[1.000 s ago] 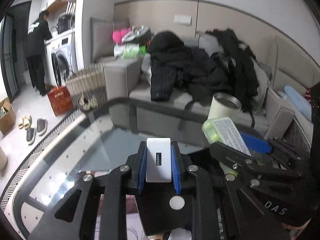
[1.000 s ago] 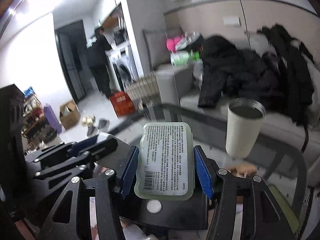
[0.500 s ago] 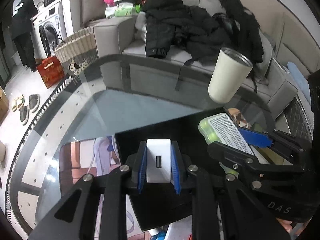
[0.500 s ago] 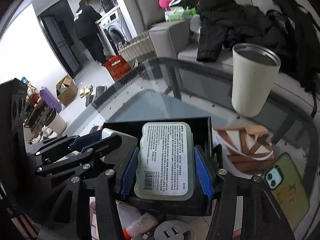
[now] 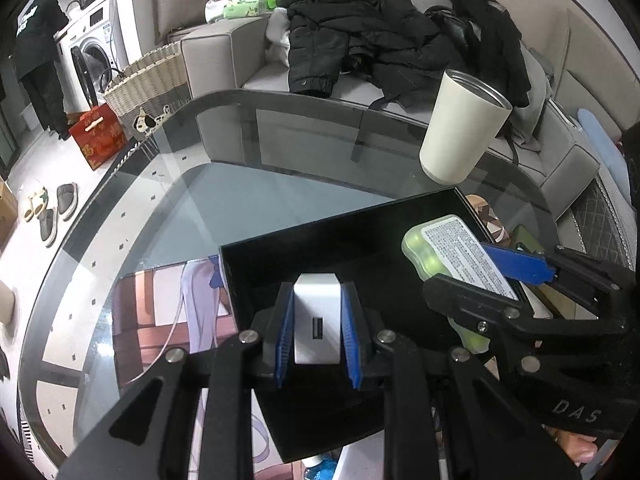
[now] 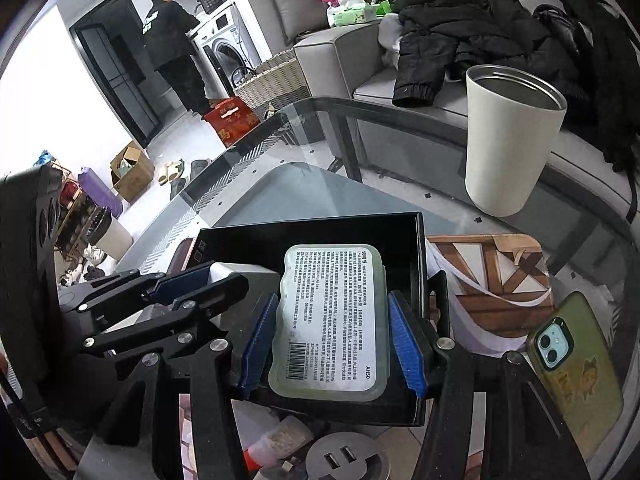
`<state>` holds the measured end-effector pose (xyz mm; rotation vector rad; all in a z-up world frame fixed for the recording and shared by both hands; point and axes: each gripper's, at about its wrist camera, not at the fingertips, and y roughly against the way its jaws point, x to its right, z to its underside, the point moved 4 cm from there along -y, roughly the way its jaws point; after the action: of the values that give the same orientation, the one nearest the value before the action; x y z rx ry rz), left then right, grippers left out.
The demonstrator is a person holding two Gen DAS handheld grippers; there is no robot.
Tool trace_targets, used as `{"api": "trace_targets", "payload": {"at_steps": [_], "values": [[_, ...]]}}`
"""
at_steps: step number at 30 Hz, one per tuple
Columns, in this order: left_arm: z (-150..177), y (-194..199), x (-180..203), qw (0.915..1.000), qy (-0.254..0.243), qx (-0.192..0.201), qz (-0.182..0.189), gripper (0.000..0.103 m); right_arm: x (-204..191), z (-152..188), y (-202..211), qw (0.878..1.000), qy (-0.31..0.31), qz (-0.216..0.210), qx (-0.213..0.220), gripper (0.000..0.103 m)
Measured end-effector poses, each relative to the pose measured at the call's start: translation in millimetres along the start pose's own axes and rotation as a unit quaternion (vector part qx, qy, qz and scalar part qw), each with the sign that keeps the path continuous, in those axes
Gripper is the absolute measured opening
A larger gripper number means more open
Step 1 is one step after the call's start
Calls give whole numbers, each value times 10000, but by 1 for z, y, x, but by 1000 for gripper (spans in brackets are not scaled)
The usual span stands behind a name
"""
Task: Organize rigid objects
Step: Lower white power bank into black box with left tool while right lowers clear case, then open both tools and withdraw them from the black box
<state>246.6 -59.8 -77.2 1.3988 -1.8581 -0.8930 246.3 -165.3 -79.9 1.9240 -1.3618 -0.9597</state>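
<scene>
Left: the left gripper clamps a white charger block, jaws narrow on its sides, held above the black tray. Right: the right gripper holds a pale green labelled case, jaws set wider on its long edges, also over the tray. The tray interior appears bare, so neither item is yet deposited (both releases seemingly remain). The cream tumbler stands apart on the glass table. Only the right view shows the green phone and round USB hub; only the left shows the illustrated mat beside the tray.
</scene>
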Motion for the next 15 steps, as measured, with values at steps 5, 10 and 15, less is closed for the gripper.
{"api": "trace_targets", "payload": {"at_steps": [5,10,15], "values": [[-1,4,0,9999,18,68,97,22,0,1,2,10000,-15,8,-20,57],[0,8,0,9999,16,122,115,31,1,0,4,10000,-2,9,14,57],[3,30,0,9991,-3,411,100,33,-2,0,32,9985,159,107,513,57]]}}
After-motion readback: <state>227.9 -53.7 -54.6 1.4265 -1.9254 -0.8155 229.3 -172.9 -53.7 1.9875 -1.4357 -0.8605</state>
